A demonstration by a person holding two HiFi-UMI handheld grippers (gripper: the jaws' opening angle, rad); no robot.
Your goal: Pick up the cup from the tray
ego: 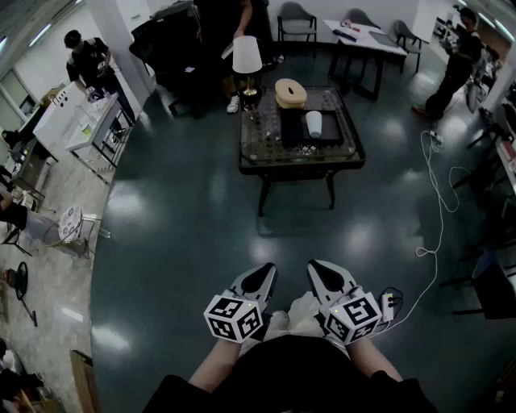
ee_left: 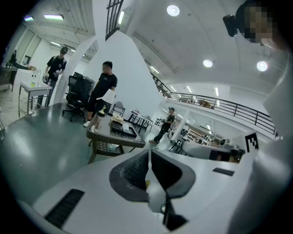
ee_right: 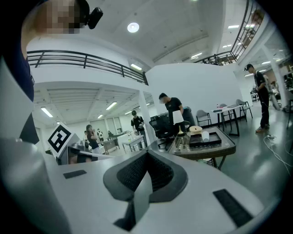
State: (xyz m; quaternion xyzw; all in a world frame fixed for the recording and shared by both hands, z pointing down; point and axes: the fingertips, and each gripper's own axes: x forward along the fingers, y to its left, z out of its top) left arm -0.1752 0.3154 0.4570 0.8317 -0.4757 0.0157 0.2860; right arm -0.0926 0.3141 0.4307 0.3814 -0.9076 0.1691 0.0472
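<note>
A white cup (ego: 314,123) stands upright on a dark tray (ego: 293,129) on a low glass-topped table (ego: 266,152), far ahead across the floor. Both grippers are held close to my body, well short of the table. My left gripper (ego: 264,273) and right gripper (ego: 317,268) are side by side, each shut with nothing between the jaws. In the left gripper view the shut jaws of the left gripper (ee_left: 149,153) point toward the table, with the cup (ee_left: 125,127) small in the distance. The right gripper (ee_right: 146,153) also faces the cup (ee_right: 205,135) and tray (ee_right: 208,141).
A table lamp (ego: 247,56) and a round tan box (ego: 290,93) share the table. One person stands behind it (ego: 218,24), another at a white desk to the left (ego: 89,60), a third at the right (ego: 455,60). A white cable (ego: 435,210) snakes over the dark floor at the right.
</note>
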